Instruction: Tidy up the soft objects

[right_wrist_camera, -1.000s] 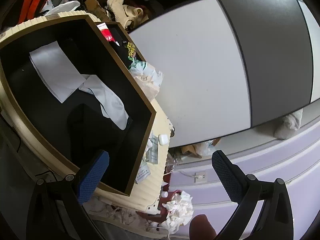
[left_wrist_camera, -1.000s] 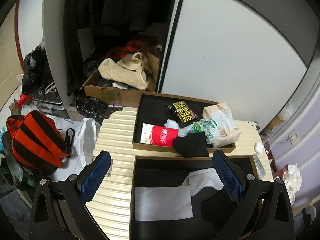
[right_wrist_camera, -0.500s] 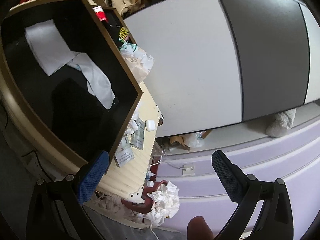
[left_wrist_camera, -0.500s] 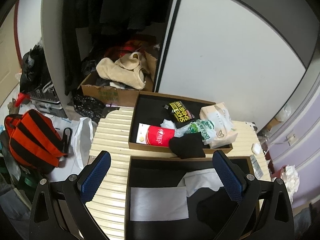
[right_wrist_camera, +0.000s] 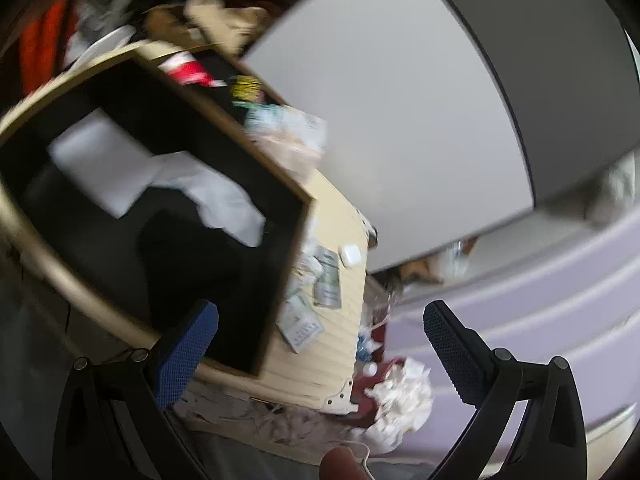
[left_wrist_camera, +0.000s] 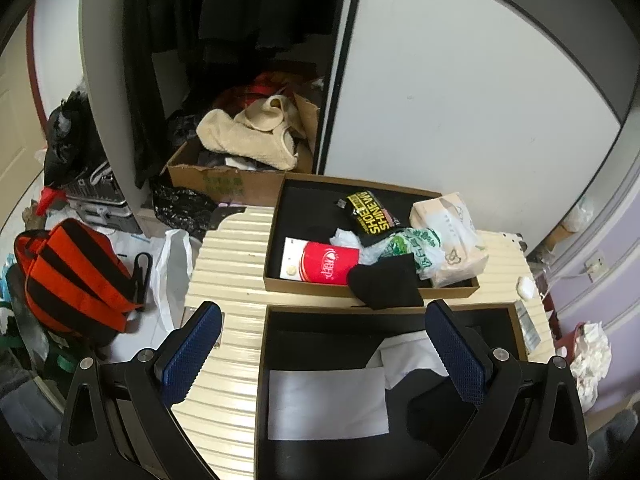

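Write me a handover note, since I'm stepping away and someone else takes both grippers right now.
Left gripper: open, empty, above the near box.
Right gripper: open, empty, aimed off the right edge; view blurred.
Near box holds a white cloth and dark cloth.
Far box holds the red pack, tissue packs and a black cloth draped over its front rim.
Left: sort the far box.

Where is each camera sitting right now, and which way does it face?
Left wrist: on the left claw, looking down and forward over the near box, far box and open wardrobe; only its open blue-padded fingers show.
Right wrist: on the right claw, blurred, tilted toward the case's right end and purple wall; its open fingers and a fingertip show.
Shared: near box, white cloth, case.
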Demonstrator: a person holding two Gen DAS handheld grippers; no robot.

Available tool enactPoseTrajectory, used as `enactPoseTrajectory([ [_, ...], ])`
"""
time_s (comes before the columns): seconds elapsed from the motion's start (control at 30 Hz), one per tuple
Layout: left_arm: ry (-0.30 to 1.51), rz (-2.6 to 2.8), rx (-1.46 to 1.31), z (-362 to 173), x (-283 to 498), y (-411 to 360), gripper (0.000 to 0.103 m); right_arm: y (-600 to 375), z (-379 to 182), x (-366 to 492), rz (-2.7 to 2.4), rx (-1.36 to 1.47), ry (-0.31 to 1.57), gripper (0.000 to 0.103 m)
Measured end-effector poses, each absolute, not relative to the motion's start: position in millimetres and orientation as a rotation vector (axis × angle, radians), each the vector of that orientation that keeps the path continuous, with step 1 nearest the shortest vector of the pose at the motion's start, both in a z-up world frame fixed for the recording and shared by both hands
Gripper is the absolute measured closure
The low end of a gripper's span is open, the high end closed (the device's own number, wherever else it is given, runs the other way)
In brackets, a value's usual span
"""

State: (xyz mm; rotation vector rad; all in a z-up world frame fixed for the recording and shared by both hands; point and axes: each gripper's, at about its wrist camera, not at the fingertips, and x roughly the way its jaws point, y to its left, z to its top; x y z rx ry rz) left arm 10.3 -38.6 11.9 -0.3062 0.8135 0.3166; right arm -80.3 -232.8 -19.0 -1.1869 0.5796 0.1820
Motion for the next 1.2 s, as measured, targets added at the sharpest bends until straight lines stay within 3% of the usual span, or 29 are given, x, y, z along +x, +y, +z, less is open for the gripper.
enactPoseTrajectory([
  [0.13, 0.801, 0.325, -0.267, 16, 8, -41, 0.002, -220, -39, -119, 0.207, -1.352, 0.385, 0.001],
  [0.6, 0.794, 0.317, -0.313, 18, 8, -37, 0.002, -220, -51, -117, 0.180, -1.419, 0.390, 0.001],
  [0.83, 0.798, 0.318, -0.310, 18, 7, -36, 0.002, -223, -47, -110, 0.195, -1.380, 0.452, 0.001],
  [1.2, 0.799, 0.319, -0.307, 17, 6, -35, 0.002, -250, 1, -51, 0.088, -1.024, 0.671, 0.001],
])
